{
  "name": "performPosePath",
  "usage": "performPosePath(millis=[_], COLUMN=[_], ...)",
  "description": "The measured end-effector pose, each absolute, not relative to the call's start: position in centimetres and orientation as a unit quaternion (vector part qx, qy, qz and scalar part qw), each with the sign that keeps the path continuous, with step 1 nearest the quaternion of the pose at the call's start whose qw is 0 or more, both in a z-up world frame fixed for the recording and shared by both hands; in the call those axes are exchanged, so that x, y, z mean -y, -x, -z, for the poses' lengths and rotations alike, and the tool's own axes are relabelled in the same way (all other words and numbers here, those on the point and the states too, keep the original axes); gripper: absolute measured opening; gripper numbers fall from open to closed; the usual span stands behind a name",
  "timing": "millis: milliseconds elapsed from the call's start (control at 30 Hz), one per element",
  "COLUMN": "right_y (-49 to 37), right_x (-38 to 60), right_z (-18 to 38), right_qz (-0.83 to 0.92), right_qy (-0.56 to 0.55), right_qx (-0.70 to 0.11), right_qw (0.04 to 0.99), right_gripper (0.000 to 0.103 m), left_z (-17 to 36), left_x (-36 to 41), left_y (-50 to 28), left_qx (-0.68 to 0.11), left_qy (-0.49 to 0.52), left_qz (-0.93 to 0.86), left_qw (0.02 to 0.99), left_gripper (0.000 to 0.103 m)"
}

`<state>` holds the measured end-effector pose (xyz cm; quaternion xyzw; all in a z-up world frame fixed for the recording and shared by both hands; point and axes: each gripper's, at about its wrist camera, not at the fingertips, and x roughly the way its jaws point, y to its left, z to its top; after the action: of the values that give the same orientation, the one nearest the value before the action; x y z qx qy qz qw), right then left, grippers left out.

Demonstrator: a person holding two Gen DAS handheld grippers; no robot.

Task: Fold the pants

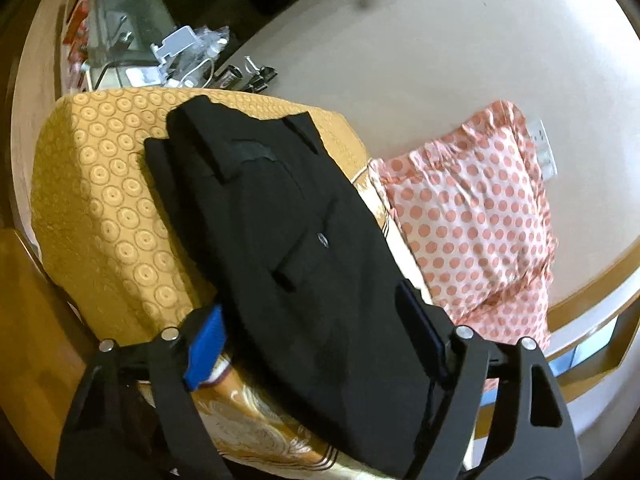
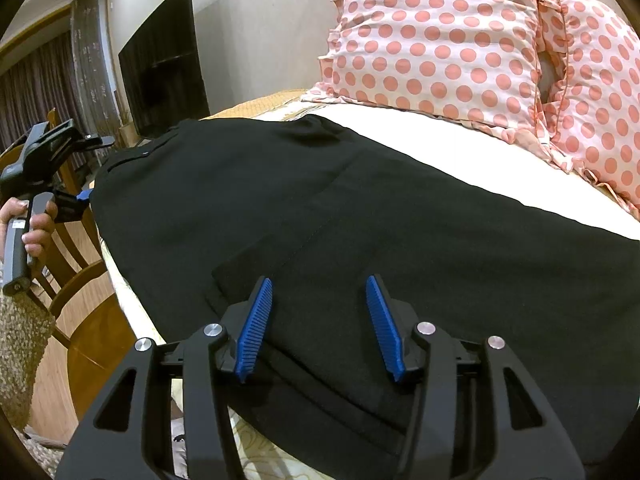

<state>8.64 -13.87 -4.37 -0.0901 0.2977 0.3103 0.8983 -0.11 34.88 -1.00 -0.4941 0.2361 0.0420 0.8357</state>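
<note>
Across the bed (image 2: 420, 120), black pants (image 2: 320, 208) stretch ahead of both your tongs, spotted pillows (image 2: 460, 40) beyond. Your right tongs (image 2: 320, 328) gape over the cloth; your left tongs (image 1: 316, 344) straddle the waist end, released. Grab one layer only, and the fold likely skews.

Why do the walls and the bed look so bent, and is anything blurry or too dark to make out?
Left wrist view: fisheye lens bows the wall and bedspread; clutter at the top is smeared; black pants lose detail. Right wrist view: sharper, pillows bulge, dark corners.
</note>
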Motion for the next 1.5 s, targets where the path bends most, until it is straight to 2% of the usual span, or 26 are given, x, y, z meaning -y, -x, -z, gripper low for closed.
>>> performPosePath(millis=[167, 233, 300, 400, 533, 700, 867, 1000, 1133, 1267, 1367, 1500], right_y=[-8.6, -8.6, -8.4, -7.8, -7.2, -7.0, -6.6, -6.1, -5.2, -4.5, -4.1, -4.9], right_x=[13.9, 14.0, 14.3, 15.3, 17.6, 22.2, 26.9, 30.6, 33.9, 36.7, 38.3, 39.3], right_z=[4.4, 4.3, 4.3, 4.0, 3.1, 1.9, 1.4, 1.4, 1.6, 2.1, 2.5, 2.9], right_qz=[-0.312, -0.313, -0.319, -0.328, -0.324, -0.286, -0.238, -0.192, -0.149, -0.107, -0.086, -0.072], right_qy=[0.086, 0.082, 0.073, 0.062, 0.039, -0.005, -0.050, -0.084, -0.110, -0.127, -0.133, -0.142], right_qx=[-0.292, -0.293, -0.294, -0.285, -0.263, -0.241, -0.230, -0.224, -0.221, -0.224, -0.226, -0.233], right_qw=[0.900, 0.900, 0.898, 0.898, 0.908, 0.927, 0.942, 0.952, 0.958, 0.960, 0.961, 0.959], right_gripper=[0.052, 0.052, 0.055, 0.058, 0.060, 0.062, 0.062, 0.062, 0.062, 0.062, 0.062, 0.062], left_z=[1.0, 0.9, 0.9, 0.6, -1.7, -7.2, -12.4, -14.5, -12.9, -6.0, -2.5, -2.8], left_x=[-35.5, -35.4, -35.1, -35.0, -33.4, -27.7, -17.5, -8.2, 2.7, 11.4, 12.6, 12.4], left_y=[-0.2, -0.5, -1.1, -1.2, -1.5, -2.7, -5.0, -6.4, -5.8, -5.2, -5.2, -5.3], left_qx=[-0.227, -0.234, -0.253, -0.262, -0.260, -0.234, -0.217, -0.207, -0.208, -0.288, -0.323, -0.320], left_qy=[0.500, 0.491, 0.468, 0.453, 0.395, 0.282, 0.158, 0.083, -0.006, -0.088, -0.093, -0.082], left_qz=[-0.060, -0.076, -0.104, -0.112, -0.125, -0.108, -0.032, 0.068, 0.192, 0.282, 0.294, 0.294], left_qw=[0.833, 0.836, 0.840, 0.845, 0.872, 0.924, 0.963, 0.973, 0.959, 0.911, 0.895, 0.897], left_gripper=[0.076, 0.063, 0.024, 0.019, 0.015, 0.014, 0.014, 0.014, 0.015, 0.014, 0.014, 0.013])
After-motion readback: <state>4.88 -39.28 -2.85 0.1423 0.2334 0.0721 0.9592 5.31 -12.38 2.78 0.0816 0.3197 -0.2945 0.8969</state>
